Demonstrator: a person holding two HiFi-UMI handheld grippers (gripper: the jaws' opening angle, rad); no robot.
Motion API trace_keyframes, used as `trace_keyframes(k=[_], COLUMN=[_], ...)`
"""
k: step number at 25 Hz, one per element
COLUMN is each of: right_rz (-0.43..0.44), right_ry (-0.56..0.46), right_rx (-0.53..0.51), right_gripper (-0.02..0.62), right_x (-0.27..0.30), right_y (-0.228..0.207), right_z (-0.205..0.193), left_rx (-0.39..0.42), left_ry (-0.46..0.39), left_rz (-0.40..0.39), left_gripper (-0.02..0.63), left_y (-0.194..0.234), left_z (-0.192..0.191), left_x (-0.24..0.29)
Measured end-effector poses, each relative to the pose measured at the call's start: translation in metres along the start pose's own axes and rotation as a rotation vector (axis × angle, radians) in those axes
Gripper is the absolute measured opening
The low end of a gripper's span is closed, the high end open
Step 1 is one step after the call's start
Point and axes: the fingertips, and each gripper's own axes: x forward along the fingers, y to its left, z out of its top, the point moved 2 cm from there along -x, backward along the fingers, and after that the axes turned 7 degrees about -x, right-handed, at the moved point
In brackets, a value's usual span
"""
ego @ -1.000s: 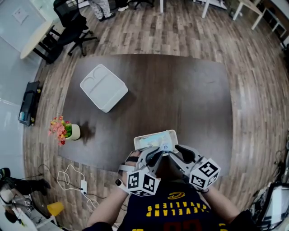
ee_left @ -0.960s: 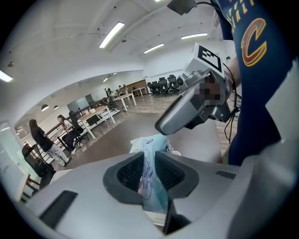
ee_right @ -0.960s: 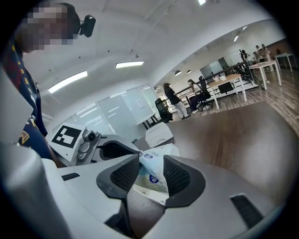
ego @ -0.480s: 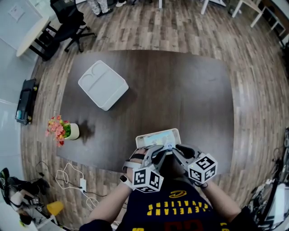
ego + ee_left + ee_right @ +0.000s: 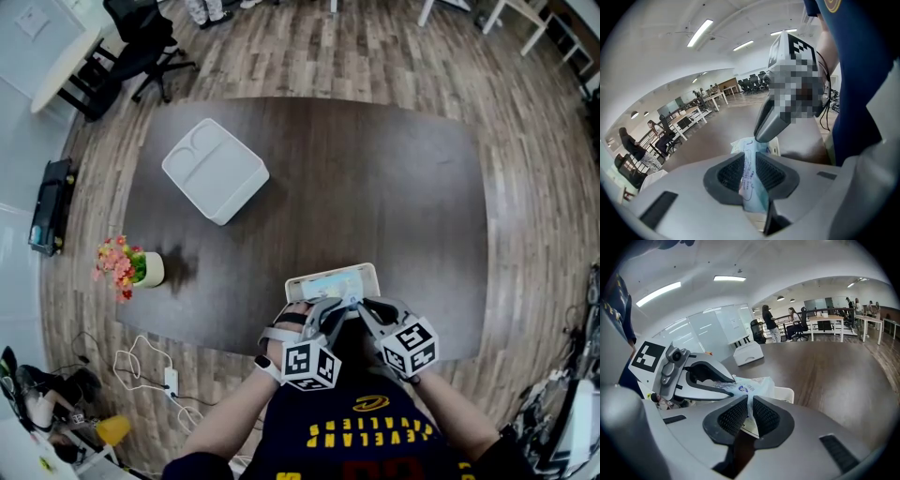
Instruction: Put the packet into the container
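A small white container (image 5: 371,274) stands near the table's front edge, and a pale blue printed packet (image 5: 328,285) sits in it. Both grippers lean over its near side. My left gripper (image 5: 322,314) is shut on the packet (image 5: 751,180), which stands up between its ribbed pads. My right gripper (image 5: 362,310) has just been closing its jaws, and its pads now pinch the packet's (image 5: 751,389) other edge. The container's rim (image 5: 786,393) shows just behind the packet. In the right gripper view the left gripper (image 5: 705,379) reaches in from the left.
A white compartment tray (image 5: 215,172) lies at the far left of the dark table (image 5: 394,187). A small pot of flowers (image 5: 129,266) stands at the left edge. Office chairs (image 5: 141,42) and floor cables (image 5: 155,370) surround the table.
Both grippers have sunk toward the container with the packet. The right gripper's jaws have narrowed from wide apart onto the packet.
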Motion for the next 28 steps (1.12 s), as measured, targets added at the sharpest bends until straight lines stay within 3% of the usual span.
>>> trace_keyframes(k=[16, 28], right_rz=[-0.093, -0.077], right_ry=[0.147, 0.173], right_rx=[-0.103, -0.075], right_gripper=[0.041, 0.041], right_x=[0.023, 0.029], right_y=[-0.007, -0.007], right_z=[-0.026, -0.037], left_rx=[0.072, -0.044], left_ry=[0.055, 0.044], left_rz=[-0.024, -0.055], left_gripper=[0.077, 0.077], left_y=[-0.011, -0.015], left_z=[-0.022, -0.030], left_x=[0.026, 0.028])
